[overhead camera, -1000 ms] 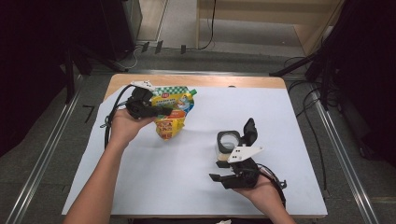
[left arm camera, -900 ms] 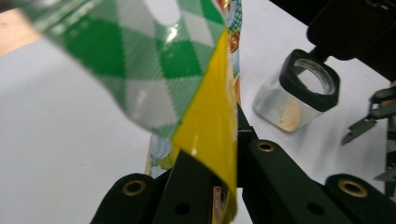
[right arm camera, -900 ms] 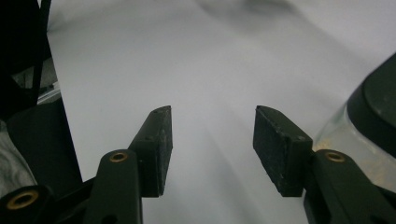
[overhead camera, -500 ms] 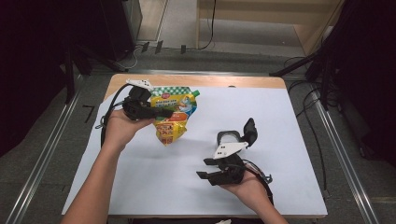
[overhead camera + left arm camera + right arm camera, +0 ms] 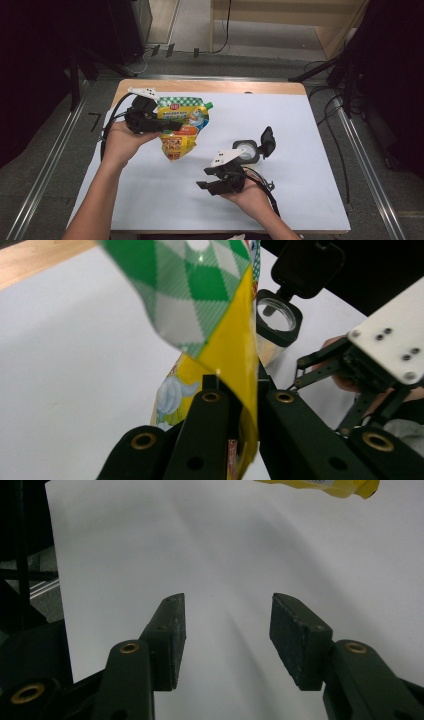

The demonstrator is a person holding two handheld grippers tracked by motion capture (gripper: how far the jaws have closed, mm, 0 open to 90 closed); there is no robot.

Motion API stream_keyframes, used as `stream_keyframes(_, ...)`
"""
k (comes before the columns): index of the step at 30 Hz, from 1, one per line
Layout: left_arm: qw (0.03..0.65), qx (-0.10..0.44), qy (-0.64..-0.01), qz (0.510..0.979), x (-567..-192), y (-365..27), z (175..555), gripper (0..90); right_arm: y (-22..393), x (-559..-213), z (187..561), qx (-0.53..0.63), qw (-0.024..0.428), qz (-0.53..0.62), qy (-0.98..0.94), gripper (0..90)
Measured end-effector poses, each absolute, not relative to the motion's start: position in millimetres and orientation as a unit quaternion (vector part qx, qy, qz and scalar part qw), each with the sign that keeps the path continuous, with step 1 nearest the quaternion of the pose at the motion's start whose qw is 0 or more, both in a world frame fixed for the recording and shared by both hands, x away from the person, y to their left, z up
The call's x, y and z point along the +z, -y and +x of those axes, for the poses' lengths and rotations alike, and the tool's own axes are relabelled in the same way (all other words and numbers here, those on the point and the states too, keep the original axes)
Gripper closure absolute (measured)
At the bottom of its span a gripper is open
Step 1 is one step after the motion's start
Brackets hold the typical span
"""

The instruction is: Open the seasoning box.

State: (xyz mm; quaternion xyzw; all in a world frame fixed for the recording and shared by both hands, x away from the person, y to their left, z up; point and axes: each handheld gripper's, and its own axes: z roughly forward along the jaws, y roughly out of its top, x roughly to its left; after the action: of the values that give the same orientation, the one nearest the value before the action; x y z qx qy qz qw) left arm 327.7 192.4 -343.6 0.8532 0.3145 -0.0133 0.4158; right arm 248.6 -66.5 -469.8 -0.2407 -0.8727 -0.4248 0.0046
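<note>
A yellow and green checked pouch hangs off the table, pinched at its edge by my left gripper, which is shut on it. In the left gripper view the pouch rises from between the closed jaws of the left gripper. My right gripper is held low over the white table, front of centre, jaws open. In the right gripper view the right gripper has only bare table between its pads, with a yellow corner of the pouch at the top.
A small clear container with its black hinged lid flipped up stands just right of the right gripper. The left gripper view has the same container beyond the pouch. A white sheet covers the wooden table.
The right gripper has moved left across the table, away from the container. The left gripper has lifted the pouch a little and shifted it.
</note>
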Motion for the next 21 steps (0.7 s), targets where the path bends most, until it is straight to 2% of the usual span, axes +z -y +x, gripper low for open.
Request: stream_keyframes(21,0.398,-0.027,-0.29,0.87,-334,-173,299,90.0,44,-488,250,-0.428,-0.006,-0.245,0.87,51.4)
